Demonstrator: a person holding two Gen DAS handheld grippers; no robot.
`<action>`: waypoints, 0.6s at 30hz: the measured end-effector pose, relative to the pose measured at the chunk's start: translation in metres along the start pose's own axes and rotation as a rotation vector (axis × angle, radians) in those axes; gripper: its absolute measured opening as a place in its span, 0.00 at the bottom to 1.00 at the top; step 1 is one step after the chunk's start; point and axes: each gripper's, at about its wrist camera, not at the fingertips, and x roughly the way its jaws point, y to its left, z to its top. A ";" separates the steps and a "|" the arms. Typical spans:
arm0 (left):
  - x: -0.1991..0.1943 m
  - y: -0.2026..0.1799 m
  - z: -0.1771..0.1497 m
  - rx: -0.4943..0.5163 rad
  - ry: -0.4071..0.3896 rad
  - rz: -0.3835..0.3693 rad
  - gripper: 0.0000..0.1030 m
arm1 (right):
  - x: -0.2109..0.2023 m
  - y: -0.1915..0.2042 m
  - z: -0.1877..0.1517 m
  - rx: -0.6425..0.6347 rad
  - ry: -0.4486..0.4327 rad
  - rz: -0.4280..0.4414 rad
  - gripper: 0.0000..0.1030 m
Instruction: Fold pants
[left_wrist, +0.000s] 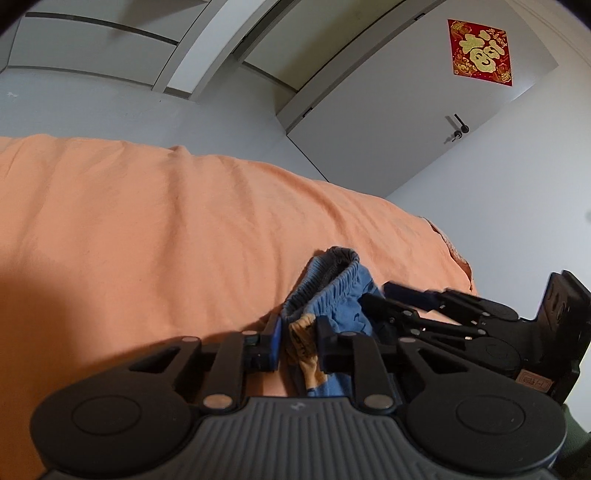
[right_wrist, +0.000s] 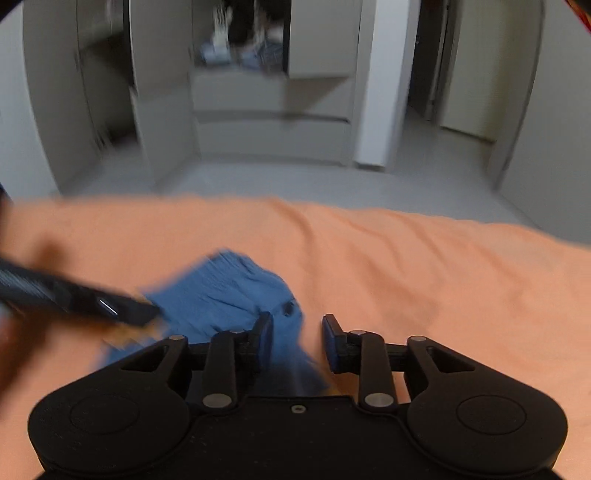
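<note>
Small blue pants (left_wrist: 340, 299) with an elastic waistband and an orange patch lie bunched on the orange bed sheet (left_wrist: 147, 229). My left gripper (left_wrist: 297, 343) has its fingers partly closed around a fold of the pants with the orange patch. The right gripper (left_wrist: 406, 295) shows at the right in the left wrist view, reaching into the pants. In the right wrist view the pants (right_wrist: 229, 295) lie ahead and left, blurred. My right gripper (right_wrist: 297, 336) is open, its left finger over the cloth. The left gripper (right_wrist: 74, 299) enters from the left.
The bed's far edge (right_wrist: 332, 210) gives onto a grey floor with drawers (right_wrist: 269, 114) and wardrobe doors beyond. A white door (left_wrist: 406, 110) with a red decoration stands past the bed corner (left_wrist: 454, 258).
</note>
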 end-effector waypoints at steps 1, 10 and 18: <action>-0.001 0.000 0.000 0.001 0.000 0.002 0.19 | 0.000 0.002 -0.001 -0.002 -0.011 -0.036 0.47; -0.007 -0.007 0.003 -0.004 0.001 0.019 0.18 | -0.071 0.004 -0.025 -0.020 -0.027 -0.125 0.49; -0.018 -0.013 0.004 0.006 -0.007 0.057 0.17 | -0.039 -0.008 -0.057 0.016 0.075 -0.392 0.64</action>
